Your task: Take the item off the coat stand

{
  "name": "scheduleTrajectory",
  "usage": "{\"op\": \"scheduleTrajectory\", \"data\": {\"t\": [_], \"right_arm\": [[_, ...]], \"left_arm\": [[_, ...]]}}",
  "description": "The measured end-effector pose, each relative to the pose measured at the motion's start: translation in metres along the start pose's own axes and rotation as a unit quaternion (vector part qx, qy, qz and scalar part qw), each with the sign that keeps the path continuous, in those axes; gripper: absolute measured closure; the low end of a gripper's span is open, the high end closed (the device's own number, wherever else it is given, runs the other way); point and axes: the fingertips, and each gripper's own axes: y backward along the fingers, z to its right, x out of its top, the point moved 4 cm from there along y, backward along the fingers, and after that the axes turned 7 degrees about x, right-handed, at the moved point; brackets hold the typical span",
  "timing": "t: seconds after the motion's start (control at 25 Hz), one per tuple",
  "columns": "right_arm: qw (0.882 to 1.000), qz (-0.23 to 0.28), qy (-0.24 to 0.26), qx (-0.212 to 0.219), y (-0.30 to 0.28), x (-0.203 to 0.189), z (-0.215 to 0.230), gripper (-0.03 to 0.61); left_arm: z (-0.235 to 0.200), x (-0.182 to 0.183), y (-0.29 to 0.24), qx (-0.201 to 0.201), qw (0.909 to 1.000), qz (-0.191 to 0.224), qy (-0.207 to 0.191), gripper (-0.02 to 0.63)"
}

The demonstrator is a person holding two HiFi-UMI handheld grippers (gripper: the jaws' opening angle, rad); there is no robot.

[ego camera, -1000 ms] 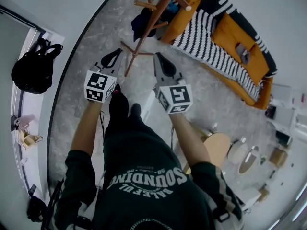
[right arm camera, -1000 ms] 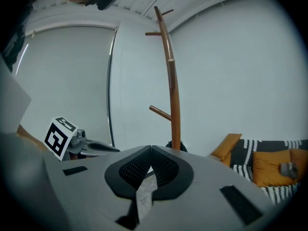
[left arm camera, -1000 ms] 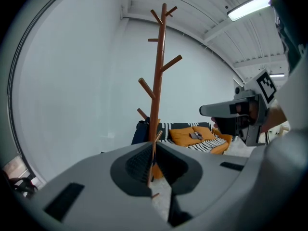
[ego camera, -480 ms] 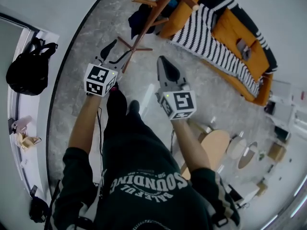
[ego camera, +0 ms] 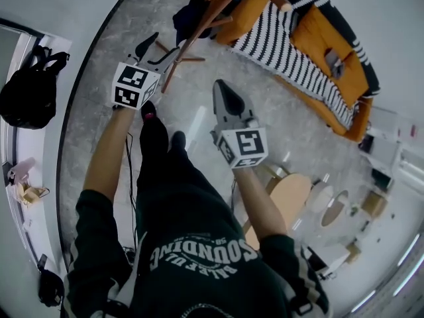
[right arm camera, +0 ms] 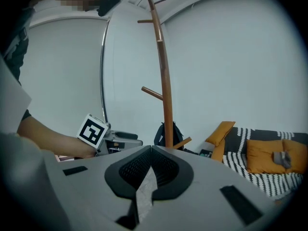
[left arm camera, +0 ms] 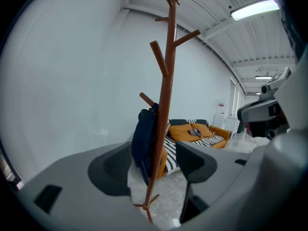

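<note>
So the left gripper [ego camera: 159, 47] is held out toward the coat stand [ego camera: 199, 32], and its jaws have just been opening. They're spread wide now with nothing pinched in them. In the left gripper view [left arm camera: 154, 170] the stand's pole [left arm camera: 166, 95] and the item [left arm camera: 143, 141] just show through the gap, further off, with no contact. The item is dark blue, maybe a bag or some clothing, honestly can't tell which. It's hanging off one of the low pegs, slumped against the pole, on the left of it in that view. From the head view it's [ego camera: 189, 18] tucked behind the pole on the wall side. The right gripper [ego camera: 222, 91] is a bit back from the stand, over open floor [ego camera: 119, 111], with its jaws pressed together and empty, pads meeting in its own view [right arm camera: 150, 160]. That view also shows the stand [right arm camera: 166, 90] straight ahead. The stand sits on the floor near the wall, right by the end of an orange sofa [ego camera: 318, 38] with a striped throw. There's a black backpack [ego camera: 26, 98] off by the left wall.
</note>
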Motion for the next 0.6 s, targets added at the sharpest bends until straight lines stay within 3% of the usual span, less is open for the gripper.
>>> {"op": "scheduleTrajectory", "data": {"t": [0.32,0.6], "right_arm": [[1.000,-0.019,-0.005,-0.014,0.001,-0.016,0.006,0.578],[0.999,-0.030,-0.010,-0.036,0.006,-0.019,0.020,0.578]], "left_arm": [[-0.023,0.007,-0.049,-0.008,0.9991,-0.013,-0.040,0.334],[-0.027,0.015,-0.091,-0.047,0.9966,-0.024,-0.064,0.334]]}}
